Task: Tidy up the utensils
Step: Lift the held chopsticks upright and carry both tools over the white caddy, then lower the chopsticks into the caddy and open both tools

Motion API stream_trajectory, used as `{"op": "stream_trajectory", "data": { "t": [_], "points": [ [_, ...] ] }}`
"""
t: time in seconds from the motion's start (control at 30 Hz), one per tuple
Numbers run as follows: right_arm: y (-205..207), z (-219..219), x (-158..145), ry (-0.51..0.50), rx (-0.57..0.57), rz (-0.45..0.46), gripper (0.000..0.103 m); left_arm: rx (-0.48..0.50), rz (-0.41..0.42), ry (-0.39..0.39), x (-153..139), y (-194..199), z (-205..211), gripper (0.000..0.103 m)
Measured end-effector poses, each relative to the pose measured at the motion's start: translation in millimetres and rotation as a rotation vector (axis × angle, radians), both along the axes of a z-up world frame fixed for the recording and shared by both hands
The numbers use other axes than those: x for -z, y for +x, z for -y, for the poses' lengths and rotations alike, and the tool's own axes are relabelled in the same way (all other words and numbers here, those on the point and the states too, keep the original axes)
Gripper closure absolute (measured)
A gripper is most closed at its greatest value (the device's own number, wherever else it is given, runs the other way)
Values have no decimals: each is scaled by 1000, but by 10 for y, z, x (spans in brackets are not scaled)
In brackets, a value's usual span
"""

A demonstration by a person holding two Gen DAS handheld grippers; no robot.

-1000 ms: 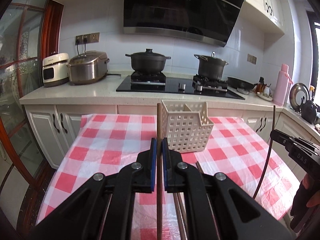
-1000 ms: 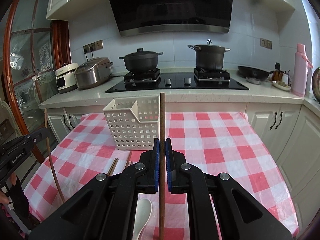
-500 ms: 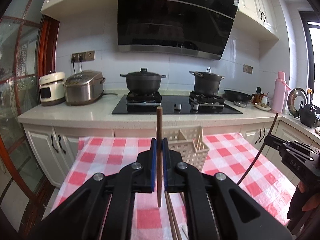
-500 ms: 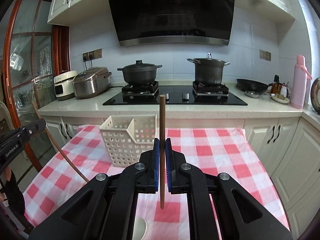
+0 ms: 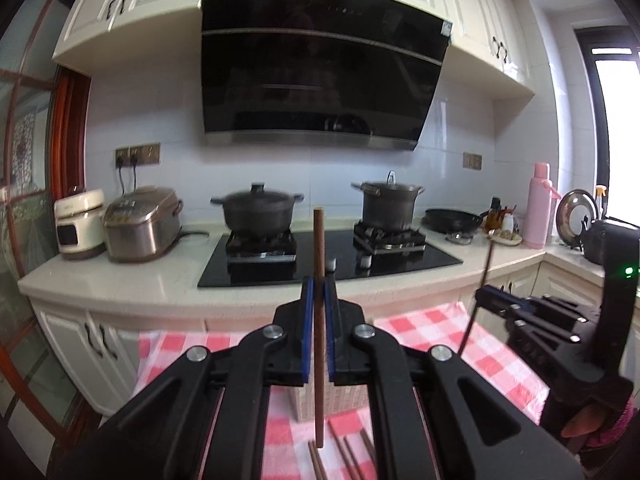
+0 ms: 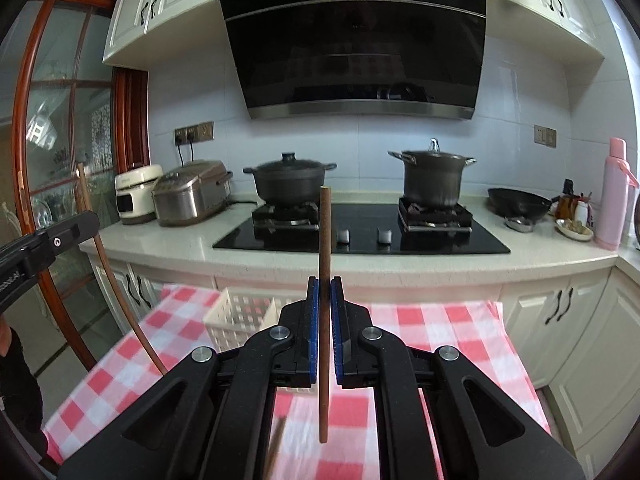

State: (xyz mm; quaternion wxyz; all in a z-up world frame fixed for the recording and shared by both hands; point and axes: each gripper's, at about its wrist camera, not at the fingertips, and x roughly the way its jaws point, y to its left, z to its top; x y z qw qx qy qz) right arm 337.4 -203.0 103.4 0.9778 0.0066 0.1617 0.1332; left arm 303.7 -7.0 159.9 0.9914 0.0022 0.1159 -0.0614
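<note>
My left gripper (image 5: 318, 292) is shut on a brown chopstick (image 5: 319, 248) held upright, high above the red-checked table (image 5: 420, 320). My right gripper (image 6: 325, 292) is shut on another brown chopstick (image 6: 325, 240), also upright. The white slotted basket (image 6: 240, 316) stands on the table below and left of the right gripper; in the left wrist view it (image 5: 348, 398) is mostly hidden behind the fingers. More chopsticks (image 5: 344, 456) lie on the cloth near the table's front. The right gripper shows in the left wrist view (image 5: 520, 312), the left one in the right wrist view (image 6: 48, 240).
A kitchen counter (image 6: 400, 264) runs behind the table with a black hob, two dark pots (image 6: 290, 182) (image 6: 434, 178), a rice cooker (image 6: 192, 194), a pan (image 6: 518, 202) and a pink flask (image 6: 614, 196). White cupboards (image 6: 560, 312) stand below it.
Both grippers have risen and tilted upward with their chopsticks, so the basket and table have dropped low in both views. The jaws stay shut.
</note>
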Motion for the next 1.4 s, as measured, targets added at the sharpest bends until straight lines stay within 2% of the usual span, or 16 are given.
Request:
{"op": "stream_trajectory", "data": {
  "t": [0.23,0.37,0.6,0.77,1.03,1.17,1.4],
  "points": [
    [379,-143,-420,43,-31,59,95,-1,58,-18,-528,412,10,97],
    [585,-242,-486,50,-36,79,95,-28,65,-24,-615,731,-16,97],
    [1018,-360,-259,78,-64,25,95,-36,-5,-74,-315,1313,-156,97],
    [1222,-470,7,71,-104,-51,95,6,-110,-72,38,1707,-189,97],
    [1404,-586,306,59,-152,-210,95,66,-230,-39,421,1874,-184,97],
    [1528,-602,428,54,-133,-249,95,66,-245,-5,465,1891,-128,97],
    [1822,-589,681,90,-102,-299,95,67,-292,-16,620,2059,-47,97]
  ]
}}
